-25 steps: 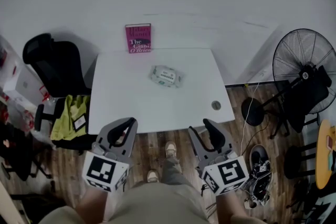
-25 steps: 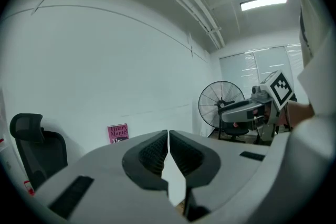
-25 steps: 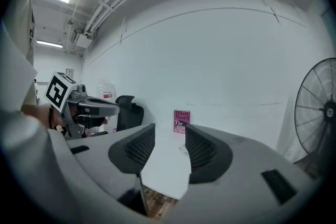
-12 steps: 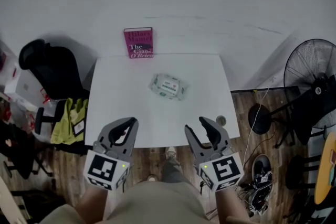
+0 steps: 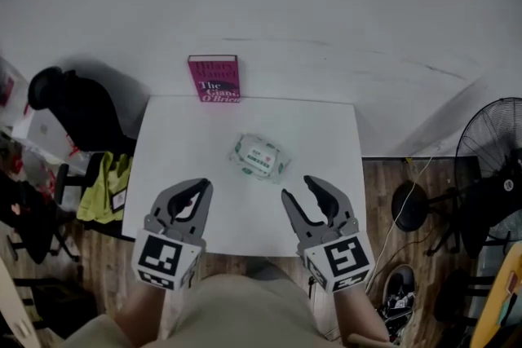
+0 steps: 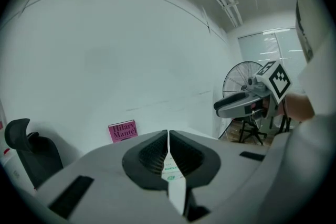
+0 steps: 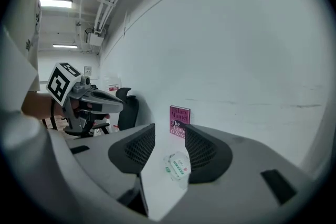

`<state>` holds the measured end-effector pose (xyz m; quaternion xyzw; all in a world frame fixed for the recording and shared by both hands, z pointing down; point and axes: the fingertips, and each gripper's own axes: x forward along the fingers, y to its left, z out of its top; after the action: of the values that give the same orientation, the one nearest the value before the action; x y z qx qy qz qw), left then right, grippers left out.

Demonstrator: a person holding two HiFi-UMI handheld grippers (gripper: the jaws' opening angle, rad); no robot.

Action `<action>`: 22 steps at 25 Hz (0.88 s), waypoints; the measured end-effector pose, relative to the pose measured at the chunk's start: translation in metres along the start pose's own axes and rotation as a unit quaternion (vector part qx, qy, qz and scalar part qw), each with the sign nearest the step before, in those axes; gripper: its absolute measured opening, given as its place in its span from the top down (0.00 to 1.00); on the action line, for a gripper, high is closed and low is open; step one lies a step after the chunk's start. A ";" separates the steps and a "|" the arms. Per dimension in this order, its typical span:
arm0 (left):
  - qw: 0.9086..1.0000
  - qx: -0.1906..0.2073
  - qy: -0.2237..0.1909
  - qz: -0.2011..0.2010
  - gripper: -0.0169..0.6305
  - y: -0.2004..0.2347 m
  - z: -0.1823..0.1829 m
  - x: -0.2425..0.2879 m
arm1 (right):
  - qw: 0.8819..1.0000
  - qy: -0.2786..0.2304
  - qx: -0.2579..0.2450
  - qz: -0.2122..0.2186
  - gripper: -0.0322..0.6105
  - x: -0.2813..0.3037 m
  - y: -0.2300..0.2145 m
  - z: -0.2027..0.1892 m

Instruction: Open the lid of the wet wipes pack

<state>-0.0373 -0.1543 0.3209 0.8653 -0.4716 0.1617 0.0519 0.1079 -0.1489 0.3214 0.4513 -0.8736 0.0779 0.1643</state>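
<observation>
Wipes pack [image 5: 259, 156] lies untouched at 12 o'clock. Left gripper [image 5: 198, 190] is closed, empty; right gripper [image 5: 298, 190] is parted, empty. Recommend: left pins pack, right lifts lid [image 5: 262, 160] edge.

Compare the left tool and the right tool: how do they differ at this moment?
The left tool has its jaws together, while the right tool has its jaws apart. The wet wipes pack shows whole through the right tool's gap, whereas the left tool's jaws hide most of it. Both tools are empty, sit near the front edge of the table and point toward the pack.
</observation>
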 end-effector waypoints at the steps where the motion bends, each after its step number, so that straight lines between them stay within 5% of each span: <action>1: 1.000 -0.002 0.003 0.006 0.93 0.002 0.002 0.007 | 1.000 -0.011 0.000 0.005 0.67 0.005 -0.007 0.002; 10: 1.000 0.006 0.016 0.017 0.93 0.005 0.015 0.041 | 0.999 -0.022 0.000 0.025 0.67 0.028 -0.047 0.005; 15: 0.999 0.032 0.016 0.018 0.93 0.012 0.016 0.046 | 1.000 0.016 0.000 0.023 0.67 0.031 -0.045 0.001; 22: 1.000 0.022 0.012 0.002 0.93 0.031 0.018 0.046 | 1.000 0.015 0.000 0.002 0.67 0.046 -0.037 -0.001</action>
<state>-0.0359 -0.2123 0.3167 0.8632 -0.4691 0.1827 0.0381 0.1136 -0.2050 0.3384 0.4486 -0.8718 0.0847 0.1776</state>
